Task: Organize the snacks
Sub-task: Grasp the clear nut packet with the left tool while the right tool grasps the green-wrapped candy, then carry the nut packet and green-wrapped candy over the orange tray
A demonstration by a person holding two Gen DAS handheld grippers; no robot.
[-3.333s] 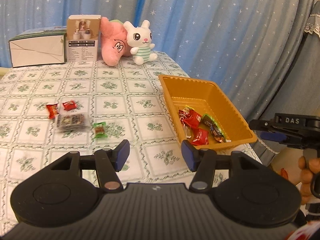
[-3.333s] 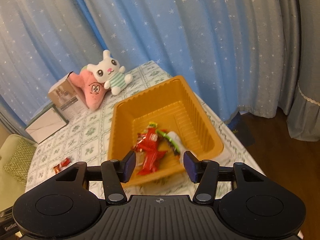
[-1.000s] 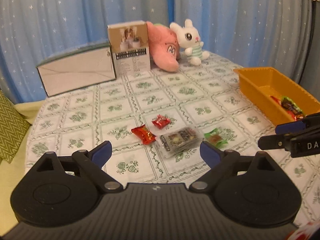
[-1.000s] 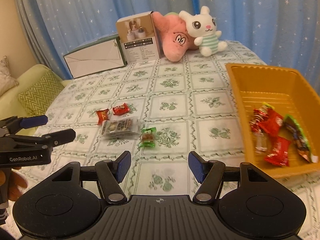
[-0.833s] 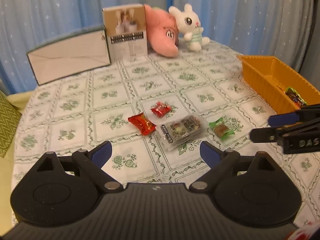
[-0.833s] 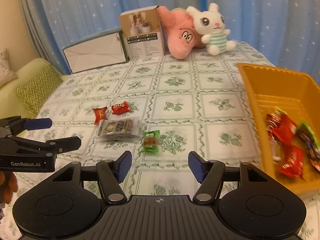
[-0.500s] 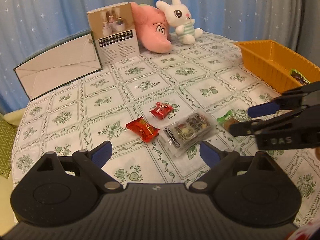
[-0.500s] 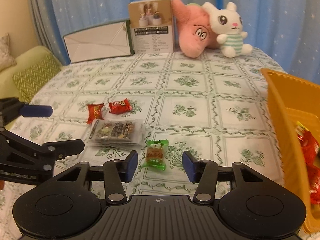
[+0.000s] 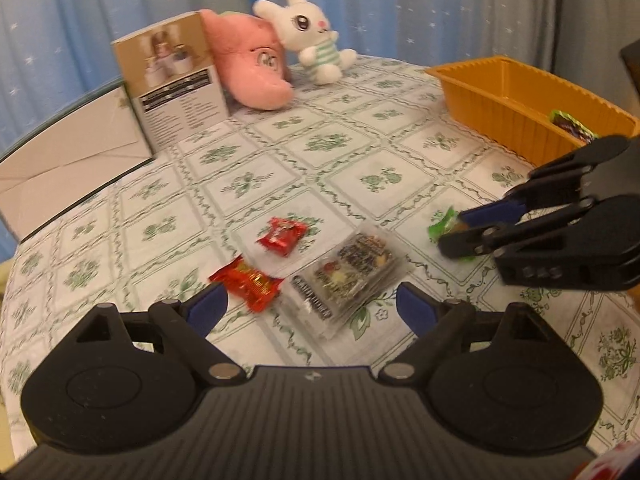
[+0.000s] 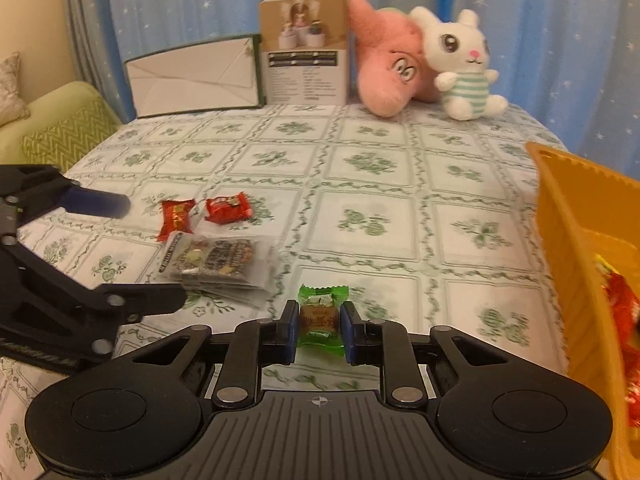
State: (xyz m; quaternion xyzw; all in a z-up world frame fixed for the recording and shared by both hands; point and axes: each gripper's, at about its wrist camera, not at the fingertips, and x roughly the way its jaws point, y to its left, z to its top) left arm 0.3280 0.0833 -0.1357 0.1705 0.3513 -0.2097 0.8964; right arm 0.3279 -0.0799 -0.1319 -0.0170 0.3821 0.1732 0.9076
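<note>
Left gripper (image 9: pixel 308 308) wide, jaws closing slightly, straddling clear snack packet (image 9: pixel 348 272) on tablecloth, not yet gripped. Right gripper (image 10: pixel 319 330) clenched on green candy (image 10: pixel 320 318), on the cloth. Step: pickup. Next, likely: lift, carry to orange tray (image 10: pixel 568 216).

A home, likely a living room. The bench (image 10: pixel 400 184) wears a white cloth printed with green flowers, and blue star-dotted curtains (image 10: pixel 560 40) hang across the top of the frame. Two plush toys, a pink one (image 10: pixel 384 68) and a white bunny (image 10: pixel 464 64), sit at the far edge. At the left, a green sofa (image 10: pixel 60 120) holds cushions.
</note>
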